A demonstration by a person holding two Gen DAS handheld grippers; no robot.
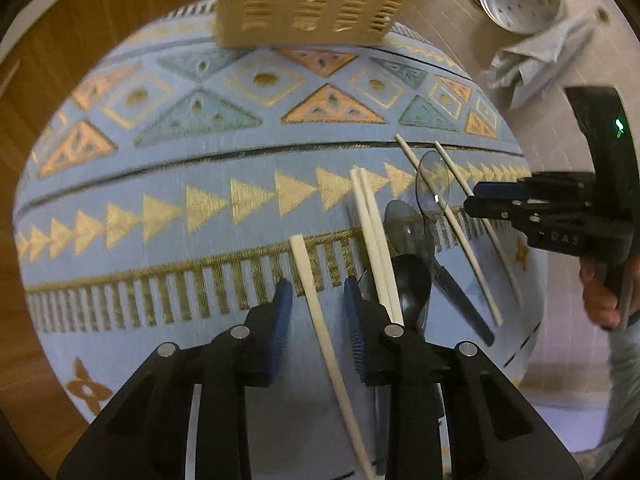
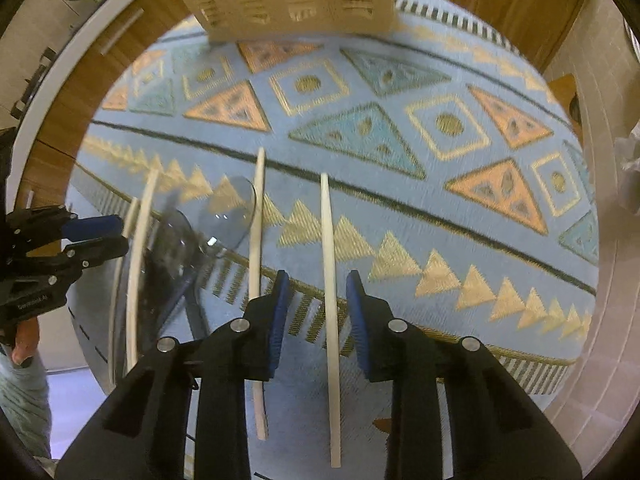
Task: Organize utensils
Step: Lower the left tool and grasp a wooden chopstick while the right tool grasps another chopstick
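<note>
Your desk [image 1: 160, 208] wears a blue patterned cloth, with the slotted beige utensil holder [image 1: 320, 0] at its far edge. Both grippers hang released: your left gripper [image 1: 318, 304] straddles one chopstick [image 1: 316, 312], your right gripper [image 2: 318, 308] straddles another [image 2: 330, 264]. Dark spoons [image 1: 412, 280] lie between them.

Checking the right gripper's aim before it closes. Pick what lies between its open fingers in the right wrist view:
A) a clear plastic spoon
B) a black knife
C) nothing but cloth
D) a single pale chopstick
D: in the right wrist view one pale chopstick runs lengthwise through the gap of the open right gripper, on the patterned cloth.
</note>
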